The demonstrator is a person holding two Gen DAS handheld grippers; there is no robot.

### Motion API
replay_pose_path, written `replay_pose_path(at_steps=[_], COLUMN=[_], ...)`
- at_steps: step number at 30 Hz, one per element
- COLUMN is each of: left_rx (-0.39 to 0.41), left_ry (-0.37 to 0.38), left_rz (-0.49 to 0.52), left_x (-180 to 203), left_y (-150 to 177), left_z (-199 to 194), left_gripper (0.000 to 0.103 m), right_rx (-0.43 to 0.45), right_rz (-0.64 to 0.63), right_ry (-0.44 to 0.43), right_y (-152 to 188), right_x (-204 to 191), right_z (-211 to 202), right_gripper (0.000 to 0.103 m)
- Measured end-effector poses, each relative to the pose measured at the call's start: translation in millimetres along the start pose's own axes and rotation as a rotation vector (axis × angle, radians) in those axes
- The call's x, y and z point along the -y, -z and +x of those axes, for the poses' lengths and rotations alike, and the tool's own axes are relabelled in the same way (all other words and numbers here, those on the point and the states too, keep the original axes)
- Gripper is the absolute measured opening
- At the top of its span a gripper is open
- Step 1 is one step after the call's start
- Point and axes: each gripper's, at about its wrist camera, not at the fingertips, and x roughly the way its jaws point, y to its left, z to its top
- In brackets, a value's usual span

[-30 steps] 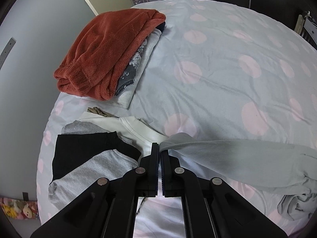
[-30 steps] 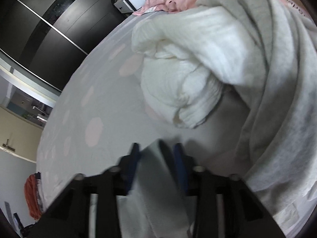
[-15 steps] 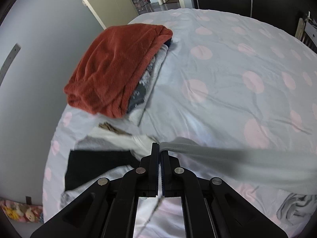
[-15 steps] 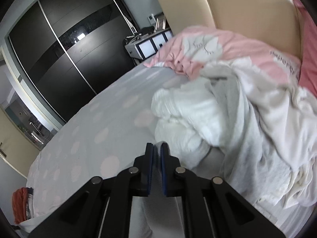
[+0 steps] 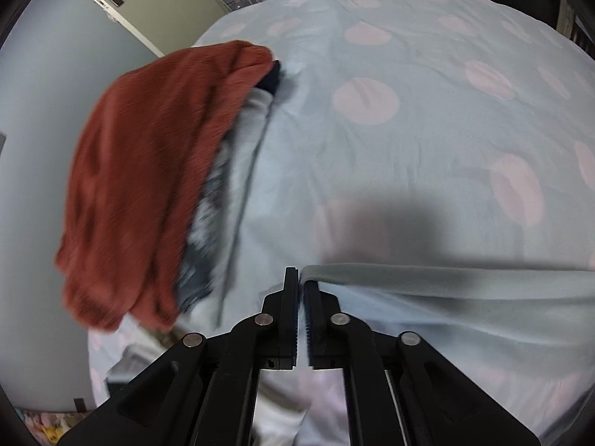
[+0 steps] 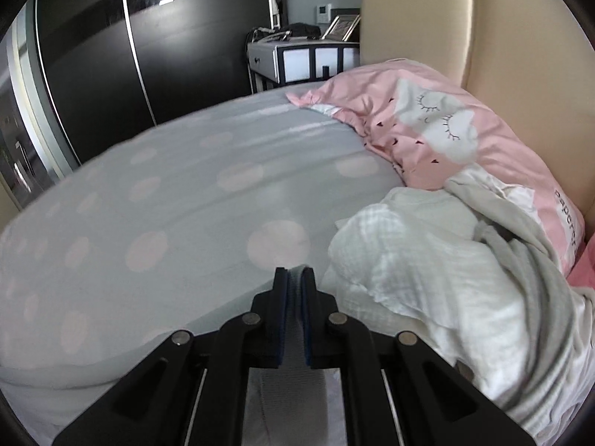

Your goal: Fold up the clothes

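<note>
Since half a second ago the left gripper (image 5: 301, 278) has swung toward the stack (image 5: 156, 186) of folded clothes, which now fills the left of its view, blurred by motion; the black and grey pieces that lay below the jaws then are nearly out of sight, only a pale scrap showing at the lower left. The grey garment (image 5: 465, 297) stays pinched at its corner between the left jaws, which are clenched on it, and runs off as a taut band to the right edge, casting a dark shadow on the bedsheet (image 5: 409, 141). The right gripper (image 6: 293, 278) has lifted its gaze: the loose pile (image 6: 427, 267) of white and grey laundry that crowded its view a second ago now lies low on the right, and more of the dotted sheet shows ahead. Its jaws are closed on a strip of the same grey garment (image 6: 293, 334), which hangs down between the fingers toward the lower edge. A rust-red fleece (image 5: 148, 171) tops the stack, with grey and white layers under it. In the right view a pink pillow (image 6: 446, 137) leans on the beige headboard (image 6: 520, 55), touching the loose pile; a nightstand (image 6: 297, 59) and a dark wardrobe (image 6: 148, 44) stand beyond the bed. The loose pile lies just beside the right fingers.
</note>
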Motion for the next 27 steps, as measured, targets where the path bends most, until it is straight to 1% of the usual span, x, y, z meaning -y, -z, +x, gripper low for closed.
replay_pose_path(at_steps=[2,4,6,8,9,10,11,12,14,15,16,18,20,23,25,27], left_rx=[-0.002,-0.005,-0.003,0.004,0.010,0.015,0.016,0.014,0.018,0.023,0.022,0.017,0.010,0.026,0.038,0.042], left_ry=[-0.014,-0.031,-0.050,-0.076,-0.099,-0.120,-0.123,-0.110,-0.068,-0.045,-0.024,0.029,0.087,0.165,0.222,0.257], left_rz=[0.017,0.026,0.025,0.017,0.014,0.009,-0.002,-0.018,-0.060,-0.081,-0.100,-0.140,-0.179,-0.229,-0.230,-0.203], left_x=[3,2,-2,-8,-11,-14,-19,-25,-36,-41,-44,-51,-54,-51,-40,-25], left_y=[-10,-19,-26,-30,-31,-31,-30,-28,-21,-14,-7,10,28,58,80,97], left_z=[12,20,24,25,25,24,23,22,17,15,13,11,8,-6,-22,-39], left_gripper=[0.009,0.018,0.025,0.035,0.039,0.039,0.039,0.040,0.047,0.053,0.054,0.054,0.054,0.054,0.054,0.054], right_rx=[-0.015,-0.030,-0.050,-0.074,-0.083,-0.091,-0.095,-0.096,-0.094,-0.087,-0.080,-0.079,-0.090,-0.109,-0.121,-0.135], right_rz=[-0.028,-0.037,-0.040,-0.030,-0.022,-0.015,-0.004,0.009,0.035,0.048,0.060,0.089,0.112,0.144,0.166,0.183], right_ry=[0.018,0.021,0.019,0.009,0.003,-0.003,-0.009,-0.015,-0.024,-0.027,-0.029,-0.042,-0.062,-0.094,-0.115,-0.128], right_y=[3,5,7,9,9,9,9,7,6,6,6,12,28,54,71,88], right_x=[-7,-10,-12,-11,-9,-8,-6,-3,4,8,11,19,24,33,38,43], right_z=[12,19,26,28,27,27,23,18,7,-1,-9,-24,-39,-60,-74,-87], right_gripper=[0.007,0.007,0.008,0.009,0.012,0.014,0.020,0.022,0.022,0.023,0.023,0.023,0.023,0.023,0.023,0.023])
